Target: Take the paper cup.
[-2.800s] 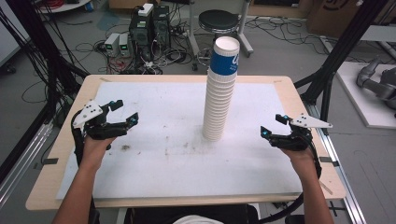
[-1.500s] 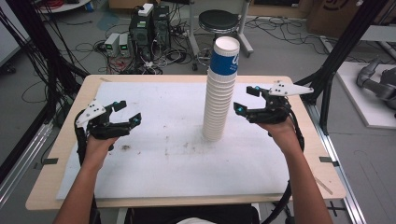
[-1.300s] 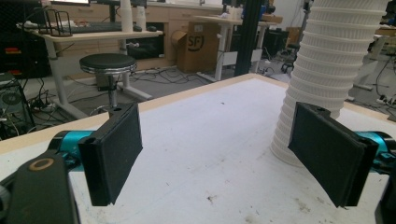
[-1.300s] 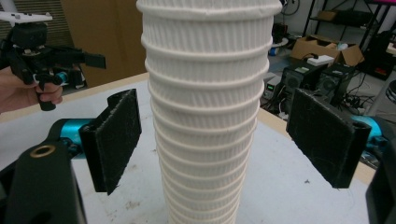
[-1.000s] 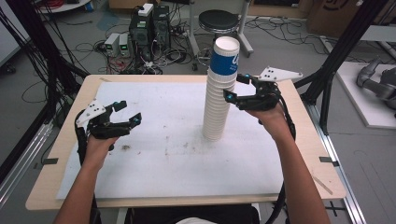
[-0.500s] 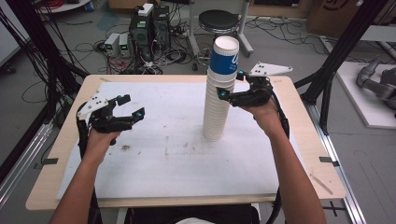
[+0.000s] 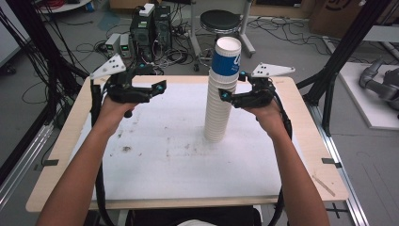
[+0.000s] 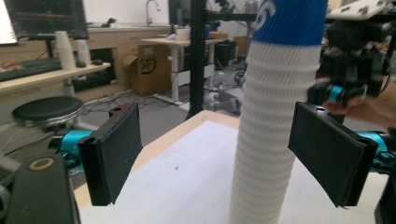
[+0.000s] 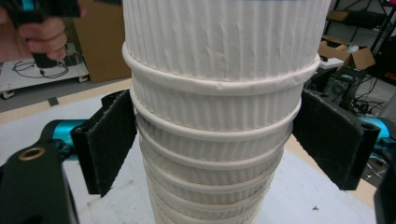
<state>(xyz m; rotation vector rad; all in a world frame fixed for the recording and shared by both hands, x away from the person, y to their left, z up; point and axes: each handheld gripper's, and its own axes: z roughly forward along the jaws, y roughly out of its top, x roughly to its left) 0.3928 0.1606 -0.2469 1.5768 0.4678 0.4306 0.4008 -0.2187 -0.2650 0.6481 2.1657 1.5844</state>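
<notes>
stack axis: cup stack [image 7: 221,94] upright, mid-table
right gripper [image 7: 234,88]: nearer, jaws spread wide, straddling stack's upper cups, gripping nothing
left gripper [image 7: 157,83]: wide open, empty, well left of stack

High view is looking forward and down from above the person's side, taking in the whole table [image 7: 70,141] and the floor beyond. Left gripper view is riding low on the left gripper [image 7: 141,89], facing right across the table at the cup stack [image 8: 275,130], fairly near. Right gripper view is facing left, very close to the cup stack [image 9: 215,116]. All three views are sharing the cup stack [image 7: 221,94]; left gripper view is also catching the right gripper [image 8: 355,65].
</notes>
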